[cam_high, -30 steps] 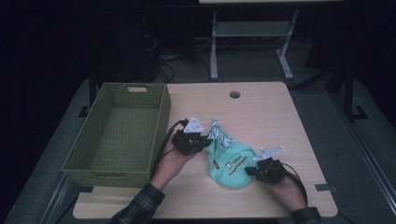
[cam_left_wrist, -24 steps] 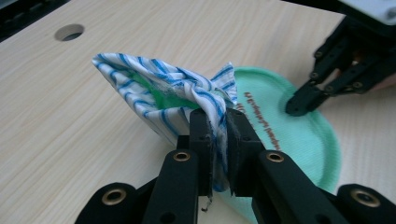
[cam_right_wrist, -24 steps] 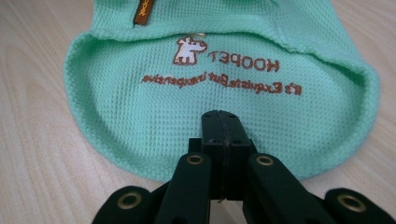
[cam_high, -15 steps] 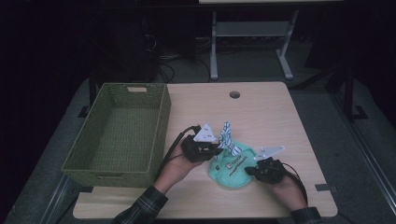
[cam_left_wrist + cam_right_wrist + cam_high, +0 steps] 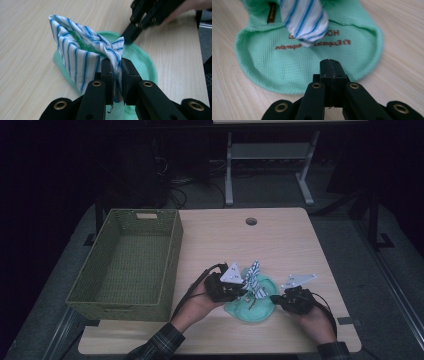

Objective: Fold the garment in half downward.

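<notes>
Green mesh garment (image 5: 252, 302) lies flat on the wooden table (image 5: 280, 240), near the front edge, right of centre, brown lettering on its upper face. Left gripper (image 5: 239, 290) has its jaws clamped on a fold of the blue-and-white striped cloth (image 5: 82, 53), pinched cloth standing up in a peak over the green piece. Right gripper (image 5: 276, 299) sits at the garment's right edge, jaws pressed fully together, tips on the green mesh near its rim; whether any fabric is caught between them cannot be told. Green woven basket (image 5: 127, 265) stands along the table's left edge, well apart from the garment.
</notes>
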Demonstrator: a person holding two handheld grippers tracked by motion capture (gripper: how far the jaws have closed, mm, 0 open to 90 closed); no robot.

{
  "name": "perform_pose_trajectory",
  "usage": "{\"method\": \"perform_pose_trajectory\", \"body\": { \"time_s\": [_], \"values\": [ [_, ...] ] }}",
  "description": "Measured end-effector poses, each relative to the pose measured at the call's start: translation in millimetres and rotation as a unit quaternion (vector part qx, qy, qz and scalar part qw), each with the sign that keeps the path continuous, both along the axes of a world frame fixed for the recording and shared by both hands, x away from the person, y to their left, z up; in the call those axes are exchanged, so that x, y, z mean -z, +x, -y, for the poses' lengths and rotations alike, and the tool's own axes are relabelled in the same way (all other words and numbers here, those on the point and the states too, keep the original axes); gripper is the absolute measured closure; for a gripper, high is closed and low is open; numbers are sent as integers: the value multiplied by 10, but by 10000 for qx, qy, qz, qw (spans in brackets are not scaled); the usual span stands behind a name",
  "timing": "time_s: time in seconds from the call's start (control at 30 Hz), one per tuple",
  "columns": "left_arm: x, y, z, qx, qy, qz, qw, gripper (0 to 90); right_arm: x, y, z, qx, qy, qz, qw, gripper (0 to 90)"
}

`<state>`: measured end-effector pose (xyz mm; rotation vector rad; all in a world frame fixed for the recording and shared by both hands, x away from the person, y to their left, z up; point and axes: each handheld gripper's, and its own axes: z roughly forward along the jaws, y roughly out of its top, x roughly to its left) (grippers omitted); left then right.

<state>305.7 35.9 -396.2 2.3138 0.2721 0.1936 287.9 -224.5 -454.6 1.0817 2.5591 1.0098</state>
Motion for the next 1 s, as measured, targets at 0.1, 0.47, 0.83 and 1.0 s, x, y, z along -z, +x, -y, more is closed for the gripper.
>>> {"method": "perform_pose_trajectory", "body": {
  "time_s": [0.1,0.47,0.83,1.0],
  "values": [
    [54,-8,48,57,52,-42,10000,808,0,-14,57,56,4,-10,10000,895],
    [35,23,29,-17,-483,-452,9978,552,-10,-22,117,92,-23,2,10000,895],
    [14,288,-18,-237,-639,-610,9958,895,9,-40,260,223,-40,11,9997,896],
    [158,359,114,-217,-500,-746,9957,895,19,-40,328,284,-26,6,9996,896]
  ]
}}
